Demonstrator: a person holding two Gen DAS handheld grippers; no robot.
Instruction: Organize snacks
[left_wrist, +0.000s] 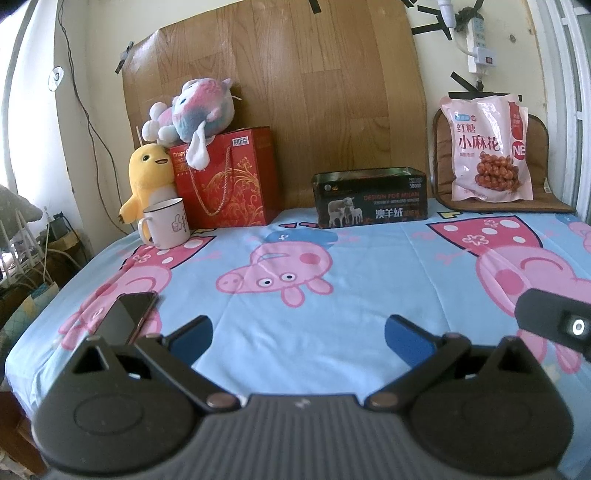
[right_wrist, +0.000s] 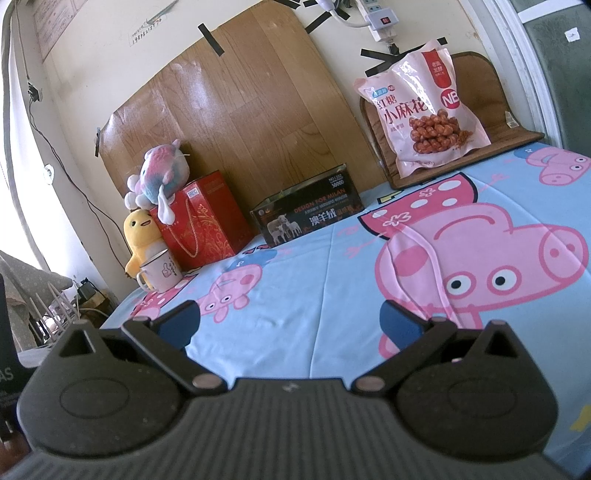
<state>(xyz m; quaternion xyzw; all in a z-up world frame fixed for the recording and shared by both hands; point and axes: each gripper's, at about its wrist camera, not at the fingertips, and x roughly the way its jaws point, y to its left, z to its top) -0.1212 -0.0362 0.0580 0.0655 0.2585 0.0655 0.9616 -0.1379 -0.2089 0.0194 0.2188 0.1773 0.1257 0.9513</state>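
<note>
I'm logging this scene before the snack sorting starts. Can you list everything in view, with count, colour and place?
Snack bag: 1, pink, upright against the brown cushion, far right.
Brown cushion: 1, brown, against the wall behind the bag.
Tin box: 1, dark with sheep picture, far centre of the bed.
Gift bag: 1, red with gold pattern, far left.
Plush toy: 1, pink, blue and white, on top of the gift bag.
Yellow plush: 1, yellow, left of the gift bag.
Mug: 1, white, in front of the yellow plush.
Phone: 1, dark, near left on the bed sheet.
Power strip: 1, white, on the wall.
Left gripper: open, empty.
Right gripper: open, empty.
</note>
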